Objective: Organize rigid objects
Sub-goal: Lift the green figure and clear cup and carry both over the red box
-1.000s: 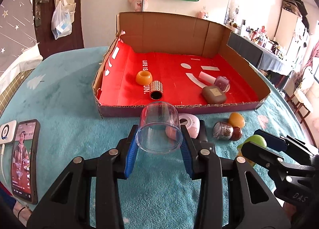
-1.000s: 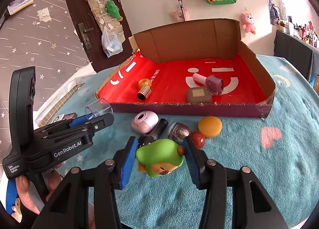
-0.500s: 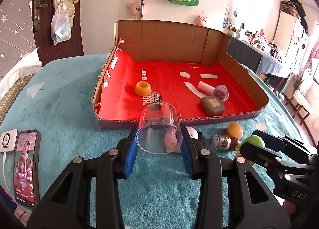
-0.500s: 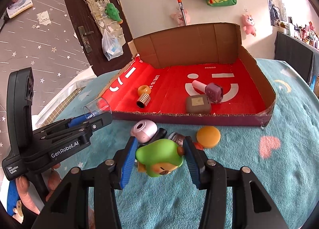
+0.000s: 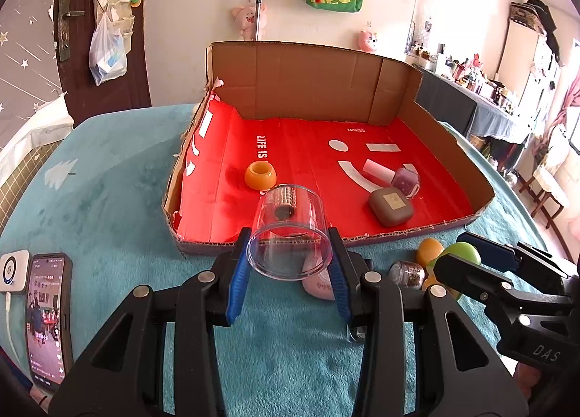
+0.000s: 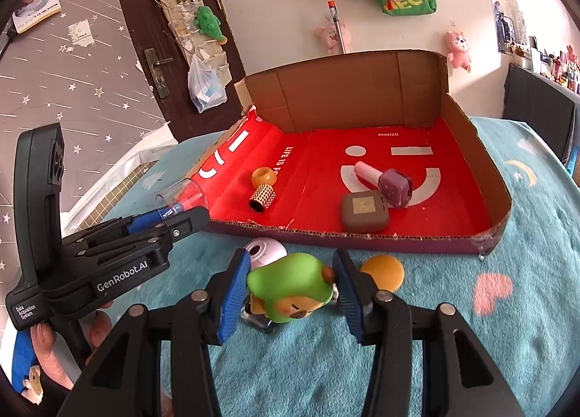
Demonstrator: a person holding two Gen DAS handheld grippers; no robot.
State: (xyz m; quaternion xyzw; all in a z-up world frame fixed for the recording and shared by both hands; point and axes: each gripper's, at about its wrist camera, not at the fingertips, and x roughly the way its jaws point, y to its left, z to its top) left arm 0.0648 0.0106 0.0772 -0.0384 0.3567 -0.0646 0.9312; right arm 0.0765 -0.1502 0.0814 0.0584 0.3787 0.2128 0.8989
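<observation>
Both hands have carried their loads closer to the cardboard tray [image 5: 449, 148]. The left gripper [image 5: 290, 264] pinches a clear plastic cup [image 5: 290, 232] just short of its front wall, and the right gripper [image 6: 291, 290] clamps a green toy figure [image 6: 290, 286], seemingly off the blanket; drops come next.

Surface: table under a teal plush cloth [image 5: 108, 181], printed with a white tree, a pink heart [image 6: 493, 292] and a yellow moon.

Directly on cloth:
- open cardboard box [image 5: 467, 163], red-lined, centre
- phone [image 5: 49, 319], screen lit, near left edge; white device [image 5: 13, 270] just beside it, cable attached
- before the box's front wall: pink gadget [image 6: 262, 250], orange disc [image 6: 384, 272], glitter jar [image 5: 407, 272]
</observation>
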